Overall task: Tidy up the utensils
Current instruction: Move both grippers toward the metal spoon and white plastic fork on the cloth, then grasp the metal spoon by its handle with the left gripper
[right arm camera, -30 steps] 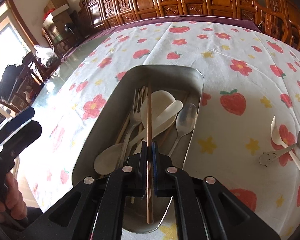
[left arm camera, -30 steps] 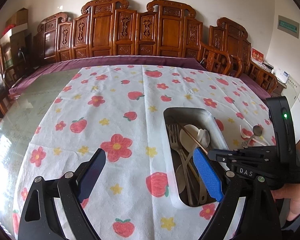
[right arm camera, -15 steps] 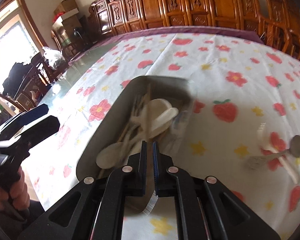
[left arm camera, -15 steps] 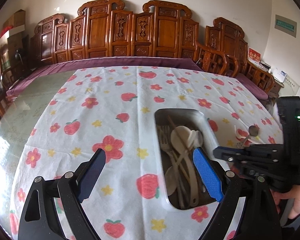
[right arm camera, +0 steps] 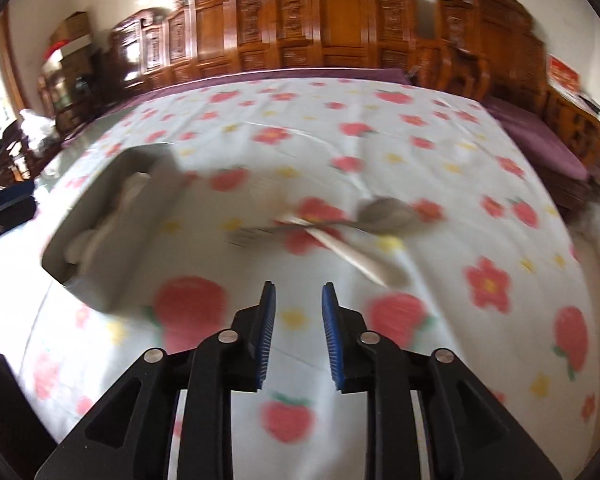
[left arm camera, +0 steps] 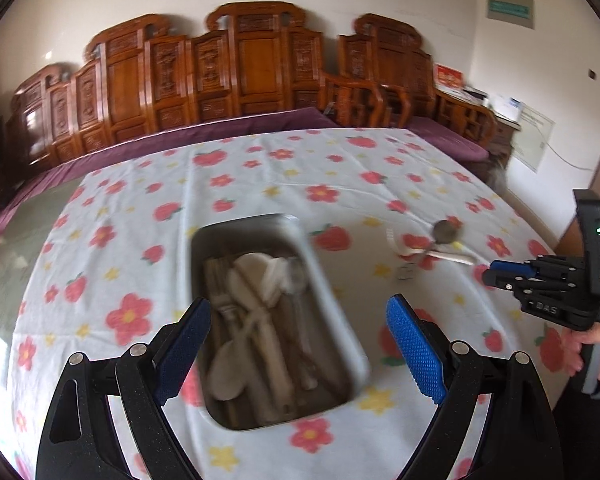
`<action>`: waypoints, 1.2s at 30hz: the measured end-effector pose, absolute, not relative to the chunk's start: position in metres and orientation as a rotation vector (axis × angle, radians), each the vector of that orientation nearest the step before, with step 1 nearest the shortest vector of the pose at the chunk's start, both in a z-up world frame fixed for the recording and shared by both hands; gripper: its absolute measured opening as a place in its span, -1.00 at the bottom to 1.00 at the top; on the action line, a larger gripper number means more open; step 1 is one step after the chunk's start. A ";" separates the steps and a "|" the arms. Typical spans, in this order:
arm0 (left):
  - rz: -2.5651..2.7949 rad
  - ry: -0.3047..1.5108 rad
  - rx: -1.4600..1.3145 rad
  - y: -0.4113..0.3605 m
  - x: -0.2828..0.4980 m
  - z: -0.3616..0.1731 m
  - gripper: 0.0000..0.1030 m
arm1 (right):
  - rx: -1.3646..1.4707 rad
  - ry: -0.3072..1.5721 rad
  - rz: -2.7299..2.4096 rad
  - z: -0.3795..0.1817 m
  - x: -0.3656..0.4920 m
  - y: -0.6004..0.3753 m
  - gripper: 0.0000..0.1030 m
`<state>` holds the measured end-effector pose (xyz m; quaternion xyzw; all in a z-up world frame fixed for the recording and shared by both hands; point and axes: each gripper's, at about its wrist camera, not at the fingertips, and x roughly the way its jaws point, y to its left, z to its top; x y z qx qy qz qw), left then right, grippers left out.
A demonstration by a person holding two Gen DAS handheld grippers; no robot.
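A metal tray (left arm camera: 328, 280) holds several utensils: forks, white spoons, chopsticks. It lies on the flowered tablecloth, between and just beyond my left gripper's (left arm camera: 300, 344) wide-open, empty jaws. The tray also shows at the left of the right wrist view (right arm camera: 112, 264). A metal spoon (right arm camera: 384, 212) and a white plastic fork (right arm camera: 340, 246) lie crossed on the cloth ahead of my right gripper (right arm camera: 299, 328), which is open by a narrow gap and empty. In the left wrist view the right gripper (left arm camera: 500, 272) hovers near the spoon (left arm camera: 446, 234).
The tablecloth (left arm camera: 260, 176) covers a glass-topped table. Carved wooden chairs (left arm camera: 256, 64) line the far wall. The table's right edge lies near a purple bench (right arm camera: 540, 136). The picture is motion-blurred.
My right gripper let go of the chopstick into the tray, opened a little and swung right toward the spoon and fork. My left gripper moved right, over the tray.
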<state>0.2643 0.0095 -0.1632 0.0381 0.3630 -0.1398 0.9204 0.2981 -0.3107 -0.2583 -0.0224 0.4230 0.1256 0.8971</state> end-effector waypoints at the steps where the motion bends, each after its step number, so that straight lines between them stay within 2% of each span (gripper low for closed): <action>1: -0.302 0.745 0.087 0.001 0.264 -0.161 0.66 | -0.039 0.875 0.235 -0.262 0.297 -0.323 -0.45; 5: -0.354 0.758 0.123 -0.028 0.266 -0.158 0.66 | -0.006 0.865 0.200 -0.270 0.300 -0.351 -0.31; 11: -0.411 0.821 0.187 -0.078 0.287 -0.172 0.48 | 0.017 0.847 0.170 -0.277 0.317 -0.377 -0.31; 15: -0.440 0.880 0.201 -0.109 0.316 -0.186 0.29 | 0.034 0.853 0.148 -0.280 0.325 -0.386 -0.23; 19: -0.454 0.941 0.235 -0.132 0.343 -0.200 0.07 | 0.036 0.847 0.151 -0.281 0.327 -0.392 -0.22; 21: -0.462 0.967 0.245 -0.139 0.351 -0.205 -0.10 | 0.045 0.842 0.143 -0.281 0.327 -0.395 -0.22; 29: -0.514 1.071 0.314 -0.174 0.377 -0.235 -0.46 | 0.108 0.837 0.161 -0.280 0.332 -0.403 -0.22; 36: -0.527 1.108 0.372 -0.191 0.384 -0.253 -0.46 | 0.125 0.847 0.170 -0.282 0.333 -0.404 -0.22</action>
